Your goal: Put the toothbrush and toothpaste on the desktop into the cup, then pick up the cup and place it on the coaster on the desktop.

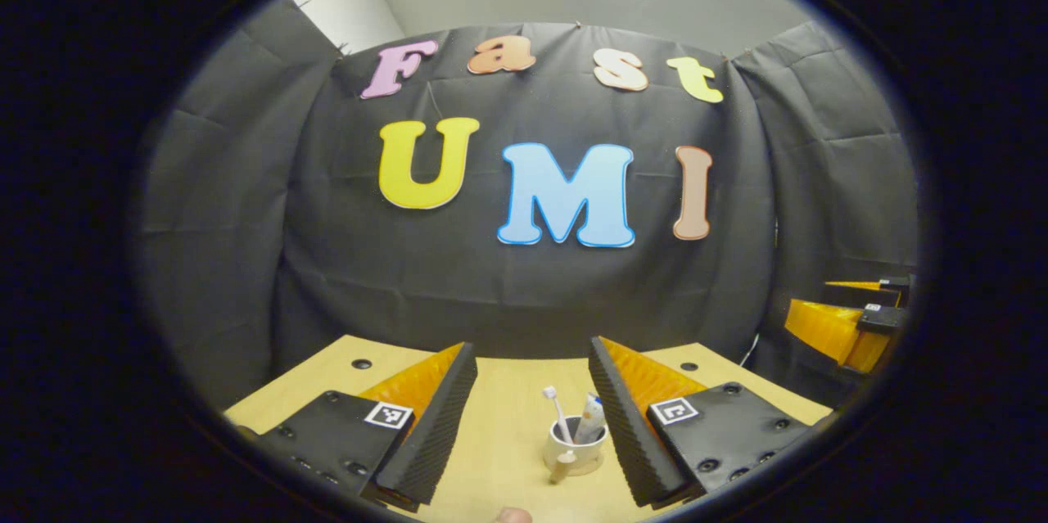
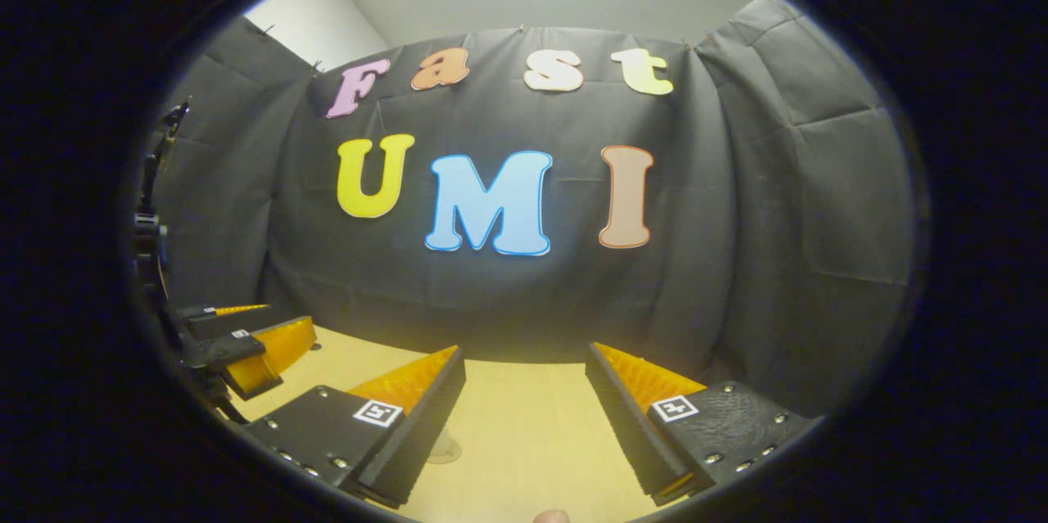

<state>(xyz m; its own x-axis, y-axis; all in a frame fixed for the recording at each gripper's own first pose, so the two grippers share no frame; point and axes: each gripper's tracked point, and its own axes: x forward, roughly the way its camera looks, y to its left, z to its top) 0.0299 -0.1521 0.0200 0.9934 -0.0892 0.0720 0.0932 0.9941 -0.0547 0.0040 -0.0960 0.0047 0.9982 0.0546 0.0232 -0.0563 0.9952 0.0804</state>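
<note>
**Cup loaded and sitting on the coaster, both claws wide open**

In the left gripper view, the left gripper (image 1: 532, 392) stands with its fingers spread wide and nothing between them. Just ahead, low in the gap and closer to the right-hand finger, sits the cup (image 1: 573, 449) on the desktop (image 1: 508, 425). It appears to rest on the coaster (image 1: 585, 467), a pale disc peeking out under its base. The toothbrush (image 1: 558, 415) stands in it, head up and leaning slightly left; the toothpaste (image 1: 591, 418) stands beside it, also upright. A small handle or knob (image 1: 562, 467) juts from the cup toward the camera.

In the right gripper view, the right gripper (image 2: 524, 392) is equally open and empty. A pale round edge, perhaps the coaster, shows beyond its left finger, mostly hidden.

The left claw is judged the nearer one, with the cup straight ahead of it. The task looks essentially complete.
</note>
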